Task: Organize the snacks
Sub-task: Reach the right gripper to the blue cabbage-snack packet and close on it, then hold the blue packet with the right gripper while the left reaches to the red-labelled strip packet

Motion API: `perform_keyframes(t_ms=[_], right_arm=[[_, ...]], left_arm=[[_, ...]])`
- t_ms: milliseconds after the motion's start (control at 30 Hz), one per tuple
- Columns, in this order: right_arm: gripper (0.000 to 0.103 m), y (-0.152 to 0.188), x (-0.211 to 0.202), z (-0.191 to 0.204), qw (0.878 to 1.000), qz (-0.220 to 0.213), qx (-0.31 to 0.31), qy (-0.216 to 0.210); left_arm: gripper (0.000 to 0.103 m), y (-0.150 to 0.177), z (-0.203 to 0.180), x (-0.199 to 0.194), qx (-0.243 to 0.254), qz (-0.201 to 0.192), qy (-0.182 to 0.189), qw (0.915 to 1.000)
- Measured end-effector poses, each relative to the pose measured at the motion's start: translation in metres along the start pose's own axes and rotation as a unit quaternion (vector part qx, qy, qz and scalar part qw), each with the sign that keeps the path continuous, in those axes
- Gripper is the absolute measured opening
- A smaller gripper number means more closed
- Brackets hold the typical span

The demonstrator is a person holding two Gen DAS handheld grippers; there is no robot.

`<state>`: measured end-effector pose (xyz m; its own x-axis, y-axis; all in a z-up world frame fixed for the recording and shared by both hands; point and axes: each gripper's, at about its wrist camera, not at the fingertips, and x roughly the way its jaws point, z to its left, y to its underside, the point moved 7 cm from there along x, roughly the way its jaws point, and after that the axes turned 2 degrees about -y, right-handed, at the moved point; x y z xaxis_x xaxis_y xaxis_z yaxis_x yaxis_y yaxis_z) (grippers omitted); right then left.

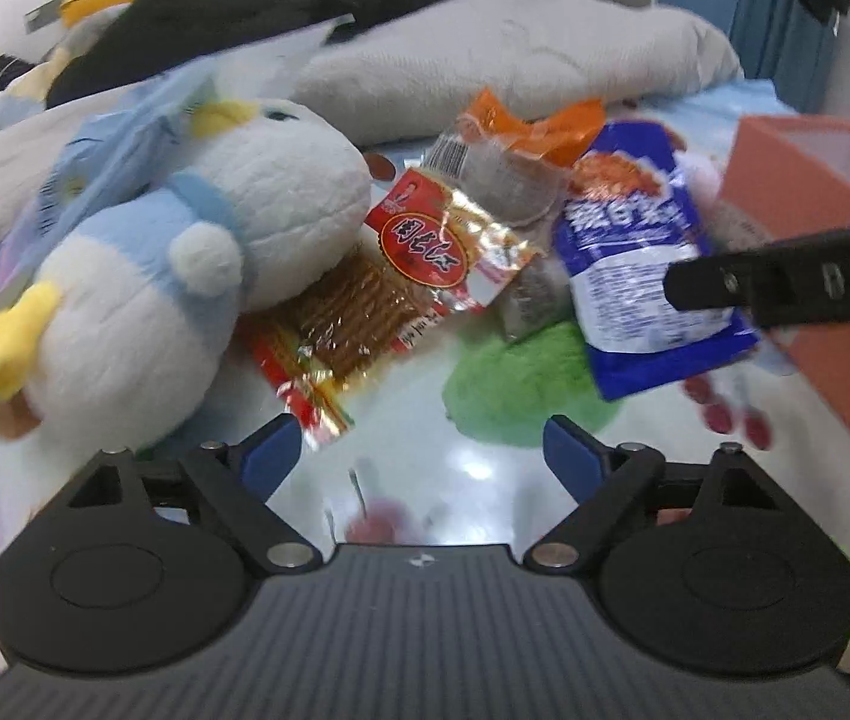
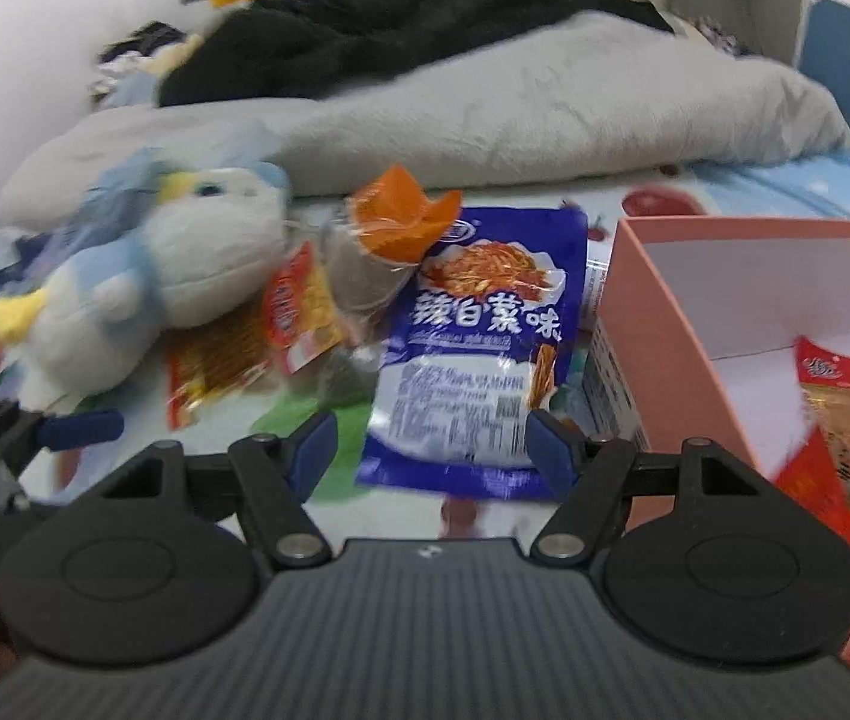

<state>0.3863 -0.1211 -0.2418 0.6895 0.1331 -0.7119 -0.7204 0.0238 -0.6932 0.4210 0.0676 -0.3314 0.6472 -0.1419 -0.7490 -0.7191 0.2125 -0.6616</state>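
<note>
Several snack packets lie on the patterned bedsheet. A red-and-gold packet (image 1: 401, 276) (image 2: 299, 312) leans against a plush toy. Behind it sits an orange-topped clear packet (image 1: 508, 174) (image 2: 389, 240). To the right lies a blue packet (image 1: 640, 252) (image 2: 472, 348). My left gripper (image 1: 422, 450) is open over bare sheet, just short of the red packet. My right gripper (image 2: 432, 450) is open, with the blue packet's near end lying between its fingertips. A pink box (image 1: 832, 228) (image 2: 652, 300) at the right holds red snack packets (image 2: 844, 420).
A blue-and-white plush penguin (image 1: 185, 252) (image 2: 155, 276) lies left of the snacks. Behind are a grey blanket (image 1: 514, 48) (image 2: 544, 114) and black clothes (image 2: 365, 24). A small white carton (image 2: 610, 384) stands against the pink box.
</note>
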Motion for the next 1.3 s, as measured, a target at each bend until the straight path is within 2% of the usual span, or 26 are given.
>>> perform_keyframes(t_ms=[100, 167, 200, 400, 533, 600, 667, 733, 767, 800, 833, 933, 1000, 1033, 1100, 1133, 1200, 1300], right_arm=[[0.072, -0.004, 0.024, 0.000, 1.000, 0.023, 0.009, 0.005], [0.082, -0.003, 0.034, 0.001, 1.000, 0.025, 0.009, 0.014], [0.083, -0.003, 0.037, 0.001, 0.999, 0.023, 0.010, 0.020], [0.084, 0.000, 0.051, 0.003, 0.998, 0.016, -0.015, 0.057], [0.083, 0.000, 0.057, 0.001, 0.996, 0.013, -0.042, 0.083], [0.083, 0.002, 0.062, 0.000, 0.996, 0.018, -0.049, 0.077], [0.086, 0.004, 0.069, 0.002, 0.996, 0.023, -0.060, 0.069], [0.086, 0.006, 0.071, 0.000, 0.996, 0.021, -0.055, 0.060], [0.085, 0.006, 0.070, -0.001, 0.997, 0.020, -0.057, 0.057], [0.079, 0.006, 0.068, -0.002, 0.997, 0.018, -0.057, 0.055], [0.073, 0.006, 0.066, -0.004, 0.997, 0.014, -0.055, 0.053], [0.061, 0.007, 0.058, -0.010, 0.998, 0.004, -0.051, 0.043], [0.057, 0.010, 0.050, -0.015, 0.998, 0.010, -0.047, 0.041], [0.055, 0.012, 0.045, -0.017, 0.998, 0.015, -0.039, 0.038], [0.054, 0.016, 0.033, -0.019, 0.999, 0.020, -0.034, 0.028], [0.054, 0.016, 0.030, -0.020, 0.999, 0.019, -0.035, 0.026], [0.053, 0.022, 0.020, -0.022, 0.999, 0.021, -0.035, 0.023], [0.053, 0.034, 0.007, -0.020, 0.999, 0.031, -0.033, 0.012]], left_arm=[[0.087, -0.006, 0.002, 0.021, 0.026, -0.006, -0.017, 0.9995], [0.086, -0.009, 0.003, 0.033, 0.040, -0.010, -0.023, 0.9989], [0.086, -0.010, 0.002, 0.037, 0.047, -0.014, -0.031, 0.9983], [0.086, -0.020, -0.004, 0.045, 0.086, -0.045, -0.055, 0.9938], [0.077, -0.024, -0.006, 0.047, 0.076, -0.034, -0.057, 0.9949], [0.074, -0.024, -0.002, 0.049, 0.060, -0.038, -0.056, 0.9959], [0.062, -0.025, -0.001, 0.051, 0.040, -0.039, -0.043, 0.9975], [0.054, -0.024, -0.002, 0.050, 0.041, -0.046, -0.048, 0.9969], [0.045, -0.024, -0.004, 0.050, 0.045, -0.051, -0.051, 0.9964], [0.039, -0.024, -0.005, 0.049, 0.046, -0.053, -0.056, 0.9960], [0.027, -0.024, -0.007, 0.047, 0.048, -0.051, -0.064, 0.9955], [0.023, -0.021, -0.014, 0.042, 0.061, -0.051, -0.071, 0.9943], [0.020, -0.017, -0.014, 0.037, 0.059, -0.047, -0.077, 0.9942], [0.014, -0.015, -0.014, 0.033, 0.055, -0.040, -0.077, 0.9947], [0.013, -0.012, -0.016, 0.026, 0.040, -0.030, -0.066, 0.9966], [0.001, -0.008, -0.017, 0.023, 0.036, -0.027, -0.062, 0.9971], [0.001, 0.001, -0.019, 0.017, 0.024, -0.014, -0.060, 0.9978], [0.001, 0.013, -0.025, 0.004, 0.013, -0.015, -0.056, 0.9983]])
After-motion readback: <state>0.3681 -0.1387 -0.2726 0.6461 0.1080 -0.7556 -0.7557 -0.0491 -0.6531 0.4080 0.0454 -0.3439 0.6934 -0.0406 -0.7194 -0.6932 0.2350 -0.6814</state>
